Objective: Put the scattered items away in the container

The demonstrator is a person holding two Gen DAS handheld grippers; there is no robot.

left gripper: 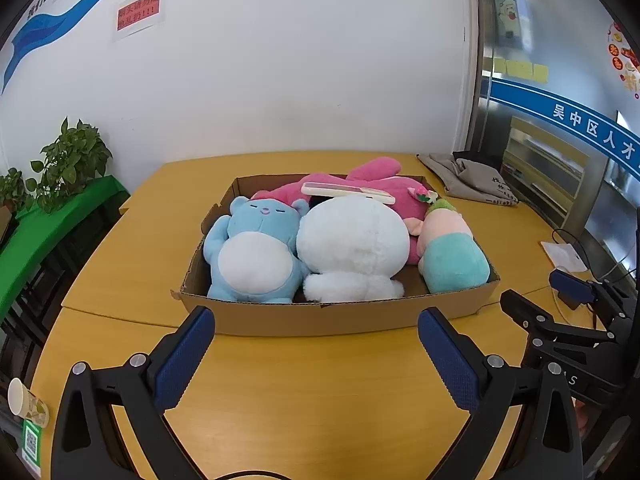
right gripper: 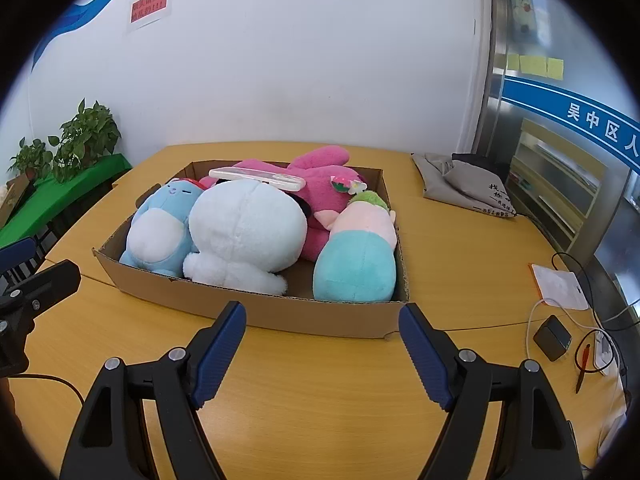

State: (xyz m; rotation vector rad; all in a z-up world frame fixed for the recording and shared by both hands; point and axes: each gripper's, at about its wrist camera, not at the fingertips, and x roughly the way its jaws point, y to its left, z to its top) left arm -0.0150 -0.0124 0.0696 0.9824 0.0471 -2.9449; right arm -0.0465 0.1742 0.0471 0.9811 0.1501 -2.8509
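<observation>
A shallow cardboard box [left gripper: 320, 318] [right gripper: 280, 312] sits on the yellow table and holds several plush toys: a blue bear [left gripper: 252, 248] [right gripper: 160, 232], a white plush [left gripper: 352, 244] [right gripper: 244, 232], a pink plush [left gripper: 376, 176] [right gripper: 316, 164] and a teal-and-pink plush [left gripper: 452, 256] [right gripper: 360, 260]. A white flat item [left gripper: 348, 193] [right gripper: 256, 178] lies on top of them. My left gripper [left gripper: 316, 320] stands open just short of the box's front wall, nothing between its fingers. My right gripper [right gripper: 322, 316] is open too, before the box's front right corner.
A grey cloth bag [left gripper: 468, 176] [right gripper: 464, 184] lies at the table's back right. Cables, a black charger [right gripper: 552, 338], a red pen [right gripper: 582, 368] and a white packet [right gripper: 558, 286] are at the right edge. A paper cup [left gripper: 26, 402] stands at the near left. Potted plants [right gripper: 86, 136] sit on a green shelf.
</observation>
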